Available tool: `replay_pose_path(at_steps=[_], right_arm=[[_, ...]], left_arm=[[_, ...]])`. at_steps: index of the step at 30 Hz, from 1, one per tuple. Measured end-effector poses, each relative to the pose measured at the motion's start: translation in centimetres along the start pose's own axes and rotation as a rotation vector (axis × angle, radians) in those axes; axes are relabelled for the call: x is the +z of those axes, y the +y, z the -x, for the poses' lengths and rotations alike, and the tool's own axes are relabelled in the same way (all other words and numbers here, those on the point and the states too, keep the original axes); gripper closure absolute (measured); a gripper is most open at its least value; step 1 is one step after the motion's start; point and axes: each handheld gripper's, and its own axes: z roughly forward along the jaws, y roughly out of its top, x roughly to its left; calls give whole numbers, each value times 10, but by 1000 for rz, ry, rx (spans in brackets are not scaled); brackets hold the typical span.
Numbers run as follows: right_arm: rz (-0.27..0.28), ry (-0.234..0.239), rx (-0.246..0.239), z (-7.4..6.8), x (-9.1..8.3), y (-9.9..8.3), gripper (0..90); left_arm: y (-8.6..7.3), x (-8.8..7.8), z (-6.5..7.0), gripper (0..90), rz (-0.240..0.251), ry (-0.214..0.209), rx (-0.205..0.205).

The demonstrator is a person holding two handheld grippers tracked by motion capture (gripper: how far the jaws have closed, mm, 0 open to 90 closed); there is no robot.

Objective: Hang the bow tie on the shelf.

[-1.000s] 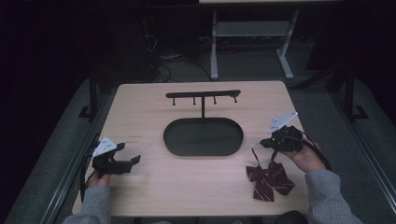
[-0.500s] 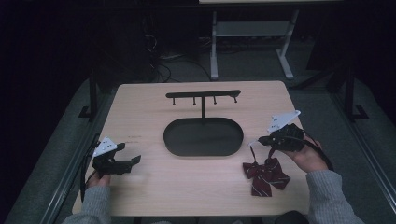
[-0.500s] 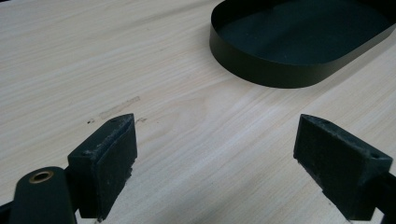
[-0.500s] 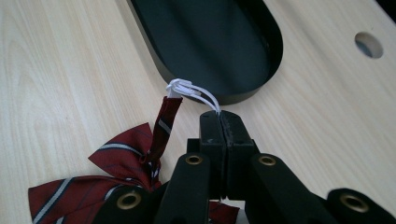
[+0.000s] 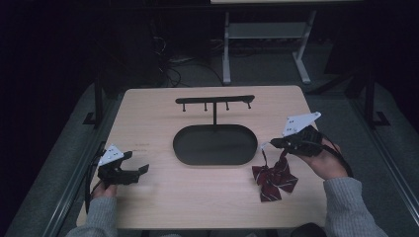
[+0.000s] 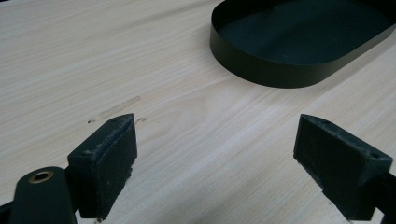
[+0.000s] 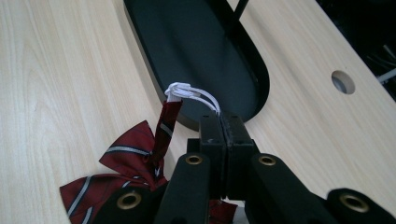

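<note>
A dark red striped bow tie (image 5: pixel 274 178) lies on the wooden table at the right, one strap pulled up from it. In the right gripper view the bow tie (image 7: pixel 126 149) ends in a white elastic loop (image 7: pixel 191 92). My right gripper (image 7: pixel 223 122) is shut on that loop. From above, the right gripper (image 5: pixel 273 143) hangs just over the tie, beside the right end of the black oval tray (image 5: pixel 215 144). My left gripper (image 5: pixel 137 162) rests low at the table's left, open. Bare wood shows between the jaws of the left gripper (image 6: pixel 217 135).
A black T-shaped stand with several pegs (image 5: pixel 215 100) rises from the far rim of the tray. The tray's wall (image 6: pixel 280 74) lies ahead of the left gripper. A cable hole (image 7: pixel 343 81) marks the tabletop beyond the tray (image 7: pixel 196 46).
My right gripper has risen, drawing the strap upright and dragging the bow tie slightly toward the tray. The left gripper has stayed put.
</note>
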Motion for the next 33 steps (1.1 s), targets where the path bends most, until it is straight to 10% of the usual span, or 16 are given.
replay_pose_path(at_steps=[33], right_arm=[[85,22,-59,9,-6,63,888]], left_arm=[[0,-1,-3,130,-1,3,-4]])
